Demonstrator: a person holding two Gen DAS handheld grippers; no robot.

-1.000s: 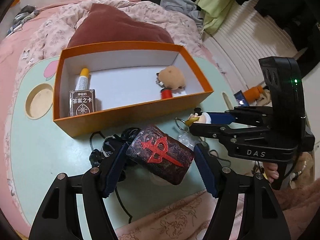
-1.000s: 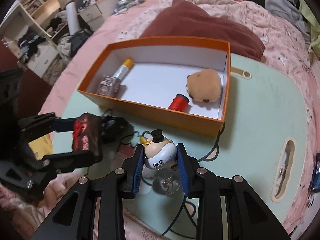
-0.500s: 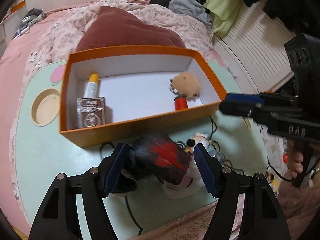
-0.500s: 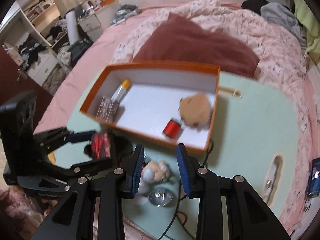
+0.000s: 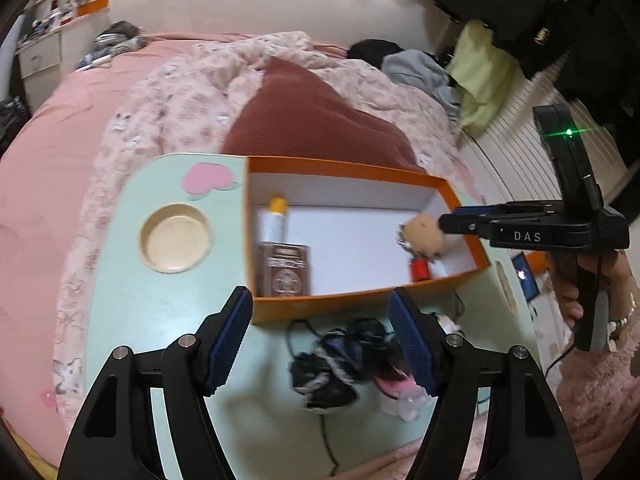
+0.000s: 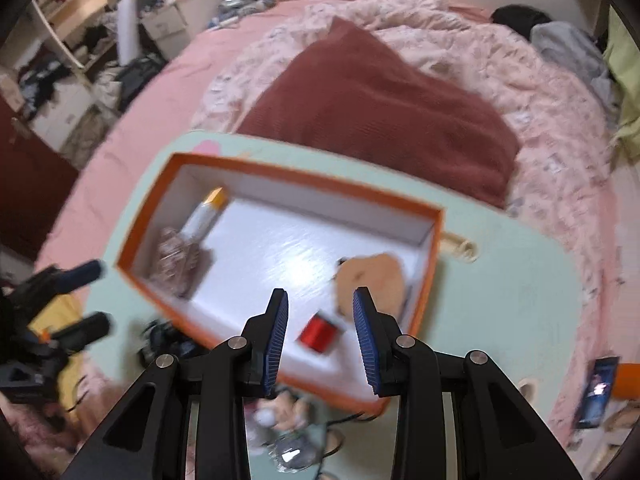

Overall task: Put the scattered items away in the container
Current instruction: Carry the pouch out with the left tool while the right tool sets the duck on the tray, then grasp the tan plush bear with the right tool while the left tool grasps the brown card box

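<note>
1. Both grippers have let go of their toys since the earlier frames.
2. Left wrist view: left gripper [image 5: 322, 338] fingers spread, empty; orange box [image 5: 360, 306] at centre, black cord bundle [image 5: 340, 360] below it.
3. Right wrist view: right gripper [image 6: 320, 338] fingers apart, empty, over the red spool [image 6: 318, 334] in the box; small figure toy [image 6: 280, 412] at the bottom.

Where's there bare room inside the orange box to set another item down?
The middle of the orange box floor is bare, between the silver card box with the tube and the plush toy. The plush corner is crowded, with the red spool beside it.
</note>
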